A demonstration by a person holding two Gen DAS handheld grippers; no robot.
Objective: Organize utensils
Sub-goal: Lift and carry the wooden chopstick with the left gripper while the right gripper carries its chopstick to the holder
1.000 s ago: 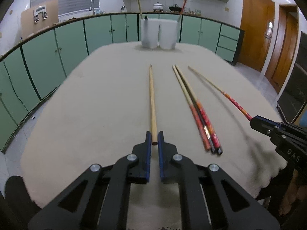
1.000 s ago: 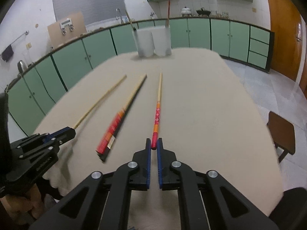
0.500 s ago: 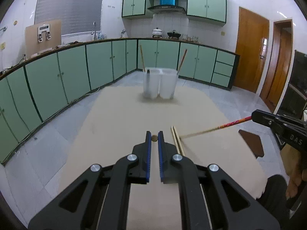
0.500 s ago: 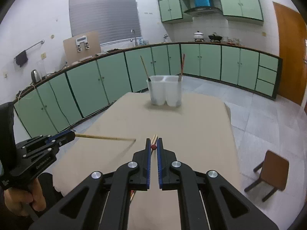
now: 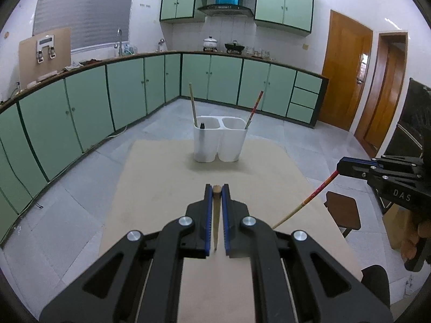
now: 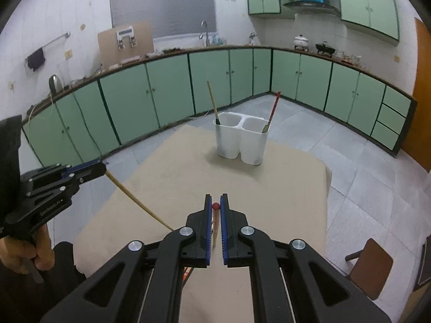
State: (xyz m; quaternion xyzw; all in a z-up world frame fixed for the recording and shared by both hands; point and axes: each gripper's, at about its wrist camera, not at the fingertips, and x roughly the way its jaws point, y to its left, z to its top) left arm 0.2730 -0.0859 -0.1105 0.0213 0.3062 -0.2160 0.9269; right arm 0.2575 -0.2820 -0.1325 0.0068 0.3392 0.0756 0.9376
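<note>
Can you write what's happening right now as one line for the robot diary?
left gripper: shut on plain chopstick | right gripper: shut on red chopstick | both lifted above table | holder: one chopstick per cup

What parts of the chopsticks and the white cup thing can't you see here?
- Plain chopstick in the left claw: its lower end is hidden behind the claw in the left wrist view.
- Red chopstick in the right claw: the right wrist view shows only its top.
- White holder: its walls hide the bottoms of the two chopsticks standing inside.
- Table: both claws cover its near part.
</note>
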